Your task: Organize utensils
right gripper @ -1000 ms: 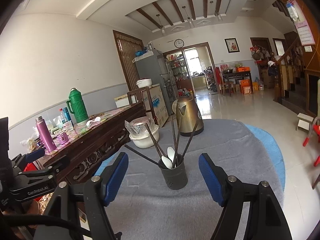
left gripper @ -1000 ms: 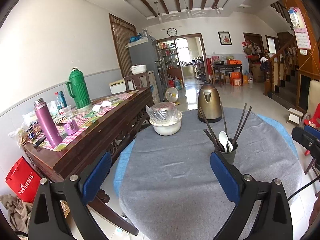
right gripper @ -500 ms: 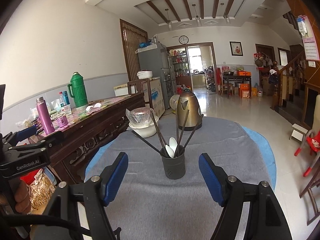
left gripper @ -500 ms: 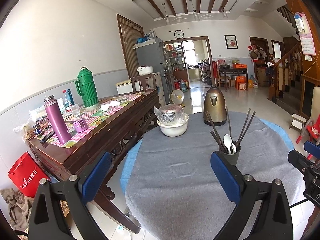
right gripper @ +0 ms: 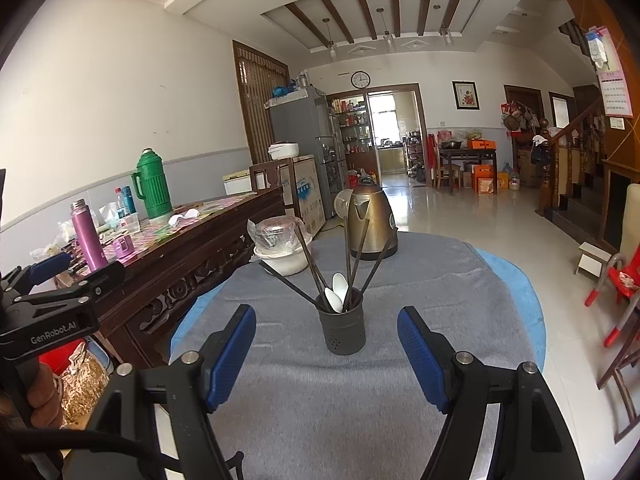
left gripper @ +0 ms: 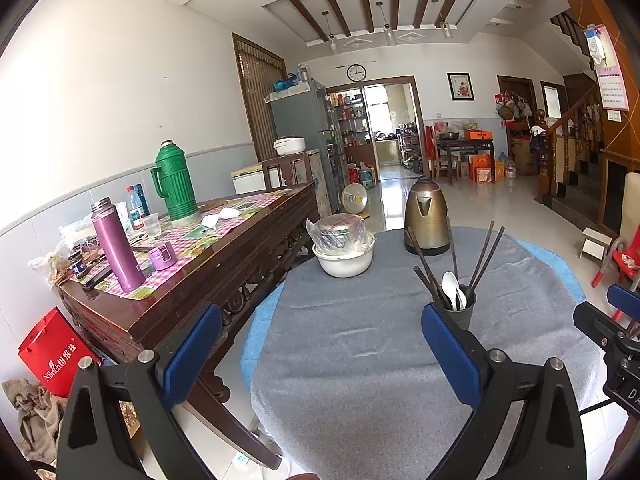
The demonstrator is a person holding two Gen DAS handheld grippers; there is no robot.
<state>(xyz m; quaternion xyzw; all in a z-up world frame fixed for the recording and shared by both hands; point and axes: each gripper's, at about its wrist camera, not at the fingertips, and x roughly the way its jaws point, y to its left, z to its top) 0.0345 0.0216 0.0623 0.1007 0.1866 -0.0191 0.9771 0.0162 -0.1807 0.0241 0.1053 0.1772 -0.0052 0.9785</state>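
One dark holder point(right gripper: 345, 326) carries two white spoons point(right gripper: 338, 291) and several chopsticks point(right gripper: 310, 254); left claw point(left gripper: 320, 356) and right claw point(right gripper: 326, 354) gape wide, empty.

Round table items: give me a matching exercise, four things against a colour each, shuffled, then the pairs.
Things:
1. kettle
2. utensil holder
3. spoons
4. chopsticks

Colours:
A. white
B. dark brown
C. bronze
D. dark grey

Pairs: 1-C, 2-D, 3-A, 4-B
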